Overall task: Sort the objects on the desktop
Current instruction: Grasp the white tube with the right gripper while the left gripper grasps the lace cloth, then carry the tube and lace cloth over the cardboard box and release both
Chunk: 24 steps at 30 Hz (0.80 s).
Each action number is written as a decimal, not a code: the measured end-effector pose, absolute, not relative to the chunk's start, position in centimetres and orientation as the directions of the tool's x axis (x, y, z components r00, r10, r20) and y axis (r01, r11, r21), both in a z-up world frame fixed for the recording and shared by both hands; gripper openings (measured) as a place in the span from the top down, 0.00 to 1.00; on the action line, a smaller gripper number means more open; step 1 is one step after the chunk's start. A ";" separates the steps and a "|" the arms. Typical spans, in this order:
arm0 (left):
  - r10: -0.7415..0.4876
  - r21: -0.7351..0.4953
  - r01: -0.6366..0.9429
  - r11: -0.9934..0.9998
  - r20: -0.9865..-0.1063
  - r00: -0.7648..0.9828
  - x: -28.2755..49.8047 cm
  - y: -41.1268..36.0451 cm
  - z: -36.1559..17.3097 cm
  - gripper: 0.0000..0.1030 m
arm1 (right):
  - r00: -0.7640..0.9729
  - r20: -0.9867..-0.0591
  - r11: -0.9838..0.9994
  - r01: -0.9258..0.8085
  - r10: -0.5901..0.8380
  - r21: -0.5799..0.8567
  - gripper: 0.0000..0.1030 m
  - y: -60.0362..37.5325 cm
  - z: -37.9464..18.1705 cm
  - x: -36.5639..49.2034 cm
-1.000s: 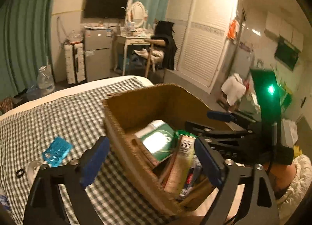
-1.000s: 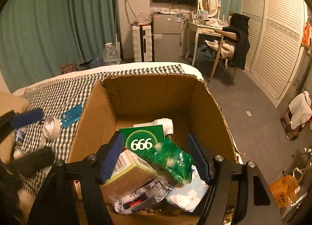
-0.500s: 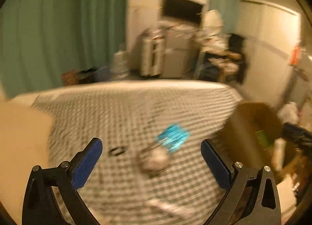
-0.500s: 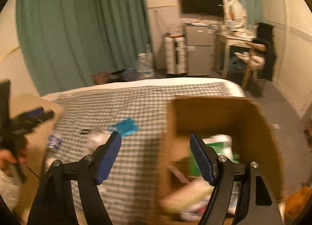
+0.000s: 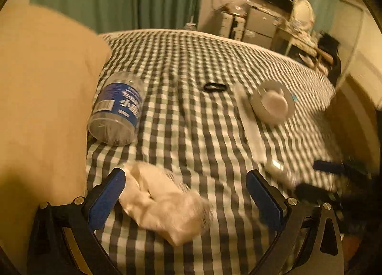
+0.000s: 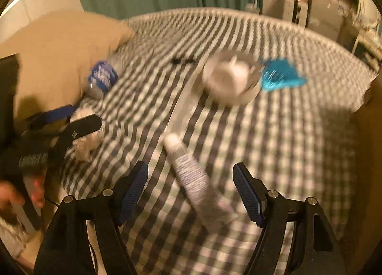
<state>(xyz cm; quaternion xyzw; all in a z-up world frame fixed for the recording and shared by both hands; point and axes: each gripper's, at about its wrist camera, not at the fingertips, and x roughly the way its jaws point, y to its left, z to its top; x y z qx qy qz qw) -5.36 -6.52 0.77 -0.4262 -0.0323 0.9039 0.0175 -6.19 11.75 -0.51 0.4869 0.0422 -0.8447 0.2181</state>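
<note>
Both grippers have swung away from the cardboard box onto the checked bedspread (image 5: pixel 191 65). The left gripper (image 5: pixel 186 194) stands wide apart over a crumpled white cloth (image 5: pixel 164 201) — nothing clamped. The right gripper (image 6: pixel 191 191) is apart too, a white tube (image 6: pixel 191 174) lying loose between its fingers. Further off lie a clear jar (image 5: pixel 117 110) on its side, contents unclear, a tape roll (image 6: pixel 229 79) and a blue packet (image 6: pixel 279 75).
</note>
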 end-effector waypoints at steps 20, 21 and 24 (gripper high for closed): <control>0.044 -0.074 0.021 -0.997 -0.773 -0.632 -4.9 -7.4 -1.9 0.75 | -0.389 -0.867 -0.925 0.332 -0.313 0.185 0.73 12.9 -1.6 -5.7; 0.061 -0.095 0.018 -0.995 -0.761 -0.646 -4.7 -7.5 -1.6 0.80 | -0.390 -0.866 -0.924 0.334 -0.313 0.184 0.74 12.9 -1.5 -5.6; 0.089 -0.122 -0.002 -0.993 -0.713 -0.695 -4.0 -7.5 -0.5 0.82 | -0.404 -0.861 -0.927 0.333 -0.308 0.175 0.74 12.9 -1.2 -5.4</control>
